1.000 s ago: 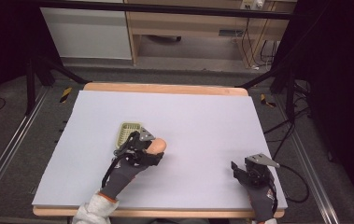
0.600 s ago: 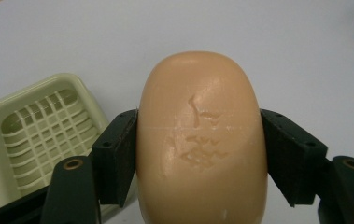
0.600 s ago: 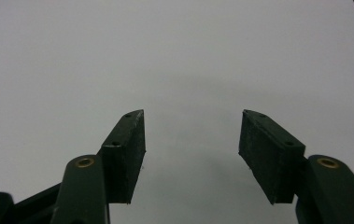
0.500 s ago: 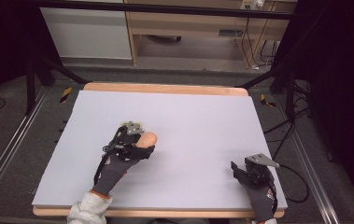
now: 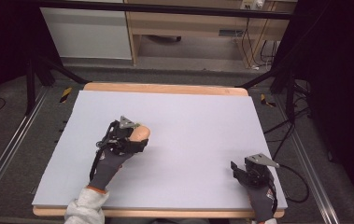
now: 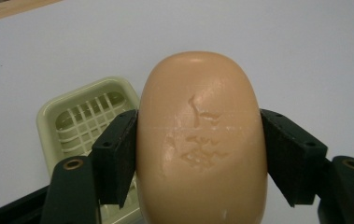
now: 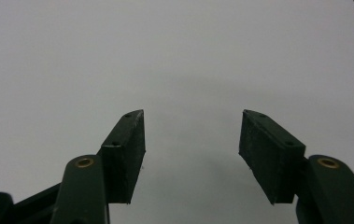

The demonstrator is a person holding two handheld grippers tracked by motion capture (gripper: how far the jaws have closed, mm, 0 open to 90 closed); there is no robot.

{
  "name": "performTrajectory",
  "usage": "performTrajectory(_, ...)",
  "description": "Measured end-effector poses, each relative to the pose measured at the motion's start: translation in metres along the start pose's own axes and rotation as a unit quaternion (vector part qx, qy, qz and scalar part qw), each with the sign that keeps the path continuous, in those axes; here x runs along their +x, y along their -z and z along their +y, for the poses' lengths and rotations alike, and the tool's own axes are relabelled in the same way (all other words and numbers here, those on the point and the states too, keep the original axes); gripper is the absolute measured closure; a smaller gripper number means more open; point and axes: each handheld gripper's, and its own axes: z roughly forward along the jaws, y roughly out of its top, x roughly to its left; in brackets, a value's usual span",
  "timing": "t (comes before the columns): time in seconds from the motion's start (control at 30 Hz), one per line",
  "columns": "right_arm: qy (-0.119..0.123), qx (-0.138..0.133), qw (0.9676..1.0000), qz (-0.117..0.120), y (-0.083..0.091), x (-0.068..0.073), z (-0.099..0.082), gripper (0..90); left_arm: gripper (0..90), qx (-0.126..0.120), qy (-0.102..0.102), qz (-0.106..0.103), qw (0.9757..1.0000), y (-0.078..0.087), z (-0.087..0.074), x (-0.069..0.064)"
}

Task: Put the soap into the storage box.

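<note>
A peach-coloured oval bar of soap (image 6: 201,140) with a stamped mark is clamped between the jaws of my left gripper (image 6: 198,144). Just beyond and below it lies a pale green soap dish (image 6: 79,123) with a slotted grid floor, partly hidden by the soap and the left jaw. From above, the left gripper (image 5: 135,135) holds the soap (image 5: 140,134) over the left middle of the white table mat (image 5: 188,116), covering most of the dish. My right gripper (image 5: 236,168) rests near the front right corner, its jaws (image 7: 191,149) apart with nothing between them.
A wooden table edge (image 5: 165,88) borders the mat at the back. Black frame legs and cables stand on the floor at both sides. A cabinet and shelving sit beyond the table.
My left gripper has carried the soap left and slightly away from the person, so that it now hangs over the soap dish. The right gripper has stayed still.
</note>
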Motion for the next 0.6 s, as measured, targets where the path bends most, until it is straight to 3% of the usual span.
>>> performTrajectory(0.37,-0.001,0.000,1.0000,0.001,0.000,0.000,0.000,40.8,31.6,-0.006,0.011,0.014,0.9998,-0.002,0.004,0.013)
performTrajectory(0.6,0.001,-0.001,1.0000,0.000,0.000,0.000,0.000,40.7,31.6,0.002,0.013,0.026,0.9996,-0.010,0.003,0.022)
